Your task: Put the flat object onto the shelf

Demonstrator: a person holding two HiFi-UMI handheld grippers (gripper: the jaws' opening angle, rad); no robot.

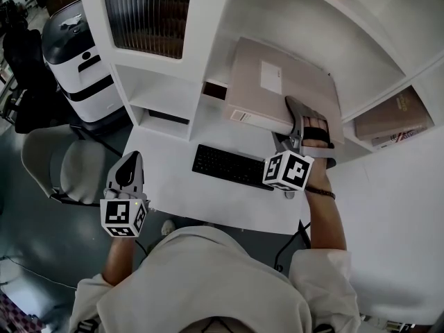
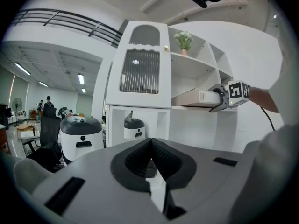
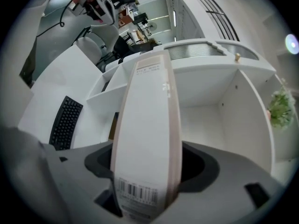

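While the flat box [image 1: 277,92] lies level on a board of the white shelf unit [image 1: 201,19], upper ctr of the head view, the R gripper [image 1: 305,127] straddles its near end. One jaw sits over it, the other under. The pads stand just off the cardboard, so the grip is let go: box btwn the jaws, not pinched. That near end juts past the shelf's front edge, toward the keyboard [image 1: 229,165] on the desk [image 1: 222,203].

At lower left of the head view, the L gripper [image 1: 130,168] hangs well apart from box and shelf. Its own view shows both jaws pressed together w/ nothing btwn them.

Only the R gripper view shows the box edge-on, running up the frame's ctr from the jaws into the compartment, w/ a barcode label [image 3: 138,190] on the near end. Only the head view gives the top face, w/ a white label [image 1: 272,77], plus books [image 1: 395,120] in the compartment to the right. Only the L gripper view gives the side-on look: box flat on the board at ctr right, a potted plant [image 2: 183,40] on the shelf above, a ribbed door [image 2: 140,77] to the left.
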